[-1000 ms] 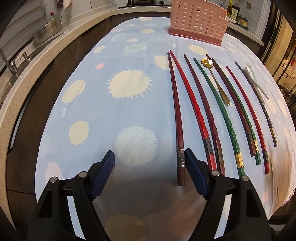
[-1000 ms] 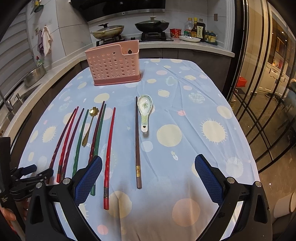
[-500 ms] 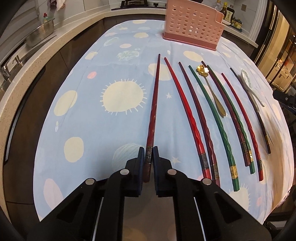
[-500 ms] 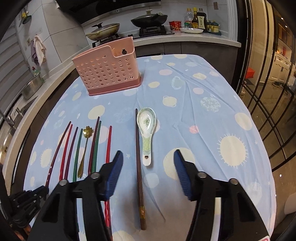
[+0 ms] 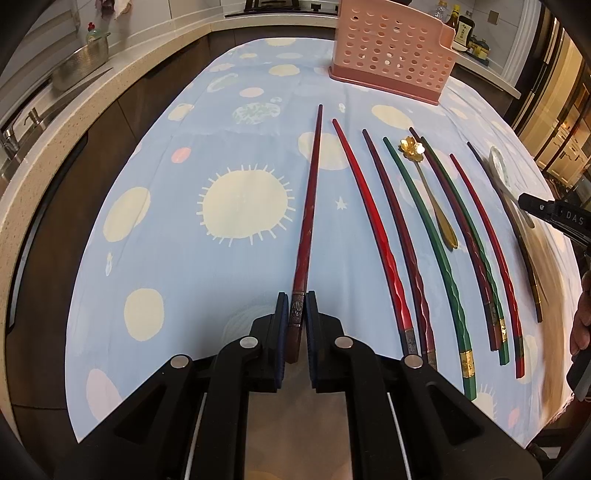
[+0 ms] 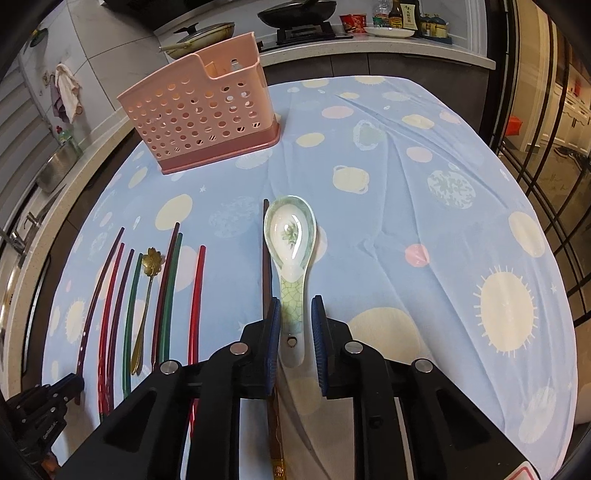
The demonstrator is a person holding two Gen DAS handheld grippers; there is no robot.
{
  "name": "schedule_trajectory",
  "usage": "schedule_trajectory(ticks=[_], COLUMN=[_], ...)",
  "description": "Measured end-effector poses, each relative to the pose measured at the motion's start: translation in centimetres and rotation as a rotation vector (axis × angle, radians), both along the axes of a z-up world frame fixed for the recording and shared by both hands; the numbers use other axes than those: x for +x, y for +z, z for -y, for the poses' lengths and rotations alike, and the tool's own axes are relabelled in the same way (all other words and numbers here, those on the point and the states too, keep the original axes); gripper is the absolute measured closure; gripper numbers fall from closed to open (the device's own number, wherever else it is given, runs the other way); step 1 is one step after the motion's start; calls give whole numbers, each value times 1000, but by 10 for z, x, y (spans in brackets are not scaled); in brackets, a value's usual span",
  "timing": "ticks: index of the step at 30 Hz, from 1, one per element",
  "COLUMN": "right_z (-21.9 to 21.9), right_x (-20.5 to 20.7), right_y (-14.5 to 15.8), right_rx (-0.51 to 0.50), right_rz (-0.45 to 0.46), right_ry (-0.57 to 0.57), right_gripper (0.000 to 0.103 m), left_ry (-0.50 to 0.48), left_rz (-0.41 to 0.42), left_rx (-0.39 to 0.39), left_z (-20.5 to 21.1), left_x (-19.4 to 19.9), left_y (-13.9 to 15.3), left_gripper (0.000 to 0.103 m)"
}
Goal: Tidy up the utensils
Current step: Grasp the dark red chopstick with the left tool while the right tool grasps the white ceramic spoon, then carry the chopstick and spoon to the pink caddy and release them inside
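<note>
My left gripper (image 5: 296,306) is shut on the thick end of a dark red chopstick (image 5: 308,206), which points toward the pink perforated utensil holder (image 5: 391,48). Several red, green and dark chopsticks (image 5: 424,236) and a gold flower spoon (image 5: 424,177) lie in a row to its right. My right gripper (image 6: 294,317) straddles the handle of a white ceramic spoon (image 6: 291,254); its jaws are nearly closed, with small gaps at the handle's sides. A dark brown chopstick (image 6: 266,258) lies just left of the spoon. The holder (image 6: 199,122) stands upright, far left.
The table carries a blue cloth with pale dots (image 6: 424,221). A counter with a sink and metal pot (image 5: 81,62) runs along the left. A stove with pans (image 6: 295,11) and bottles (image 6: 402,14) stands behind the table. Glass doors are on the right.
My left gripper closed on the dark red chopstick and swung it away from the row. My right gripper moved forward and narrowed around the ceramic spoon's handle.
</note>
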State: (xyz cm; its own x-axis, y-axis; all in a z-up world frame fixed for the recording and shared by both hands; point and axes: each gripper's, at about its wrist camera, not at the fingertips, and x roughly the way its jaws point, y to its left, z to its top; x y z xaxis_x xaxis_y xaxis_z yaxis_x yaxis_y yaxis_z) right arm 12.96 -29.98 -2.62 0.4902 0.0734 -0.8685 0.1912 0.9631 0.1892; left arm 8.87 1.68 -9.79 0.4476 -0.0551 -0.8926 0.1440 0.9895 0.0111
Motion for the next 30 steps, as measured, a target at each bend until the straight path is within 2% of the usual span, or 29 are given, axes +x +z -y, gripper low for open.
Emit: schedule_trajectory(ticks=[10,20,26,30], right_z=[1,-5,-2,4], right_x=[0,-7,-21,-32], right_y=[-16,-13,5,23], right_rx=[39,-17,-50,-42], right_rz=[-8,24,70,104], right_ry=[8,25,13,-2], right_gripper=[91,93,95,96], left_ry=[1,2,0,-8], left_rz=[0,-2,-16,20], left_rx=[2,-4,-46,-67], left_z=[0,0,-5,-5], left_x=[2,3,3,-5], left_y=[0,0,5,20], left_gripper=[94,94,95,95])
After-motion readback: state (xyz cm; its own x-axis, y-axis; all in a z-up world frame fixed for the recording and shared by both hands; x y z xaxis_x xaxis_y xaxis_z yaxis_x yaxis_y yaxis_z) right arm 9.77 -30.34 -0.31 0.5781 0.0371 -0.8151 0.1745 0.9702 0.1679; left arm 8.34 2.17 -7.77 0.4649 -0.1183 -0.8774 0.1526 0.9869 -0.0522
